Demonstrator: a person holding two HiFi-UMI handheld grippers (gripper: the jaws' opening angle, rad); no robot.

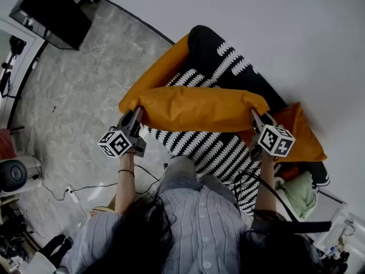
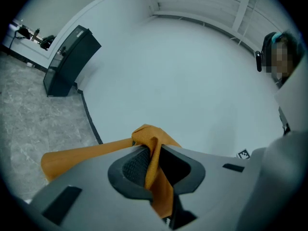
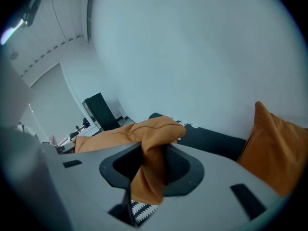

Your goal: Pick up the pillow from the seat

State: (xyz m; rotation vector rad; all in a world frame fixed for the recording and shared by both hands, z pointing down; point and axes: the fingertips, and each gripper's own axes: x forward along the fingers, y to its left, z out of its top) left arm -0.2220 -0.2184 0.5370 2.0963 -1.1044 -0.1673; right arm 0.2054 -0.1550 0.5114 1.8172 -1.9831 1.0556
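Observation:
In the head view a long orange pillow hangs stretched between my two grippers, lifted above the black-and-white patterned seat. My left gripper is shut on the pillow's left corner. In the left gripper view that orange fabric is pinched between the dark pads, with the left gripper closed round it. My right gripper is shut on the pillow's right corner. The right gripper view shows a bunched fold of the pillow clamped in the right gripper.
A second orange pillow leans at the seat's right end, also seen as the pillow. Another orange cushion lies along the seat's left side. A black cabinet stands by the wall. Cables trail on the marble floor.

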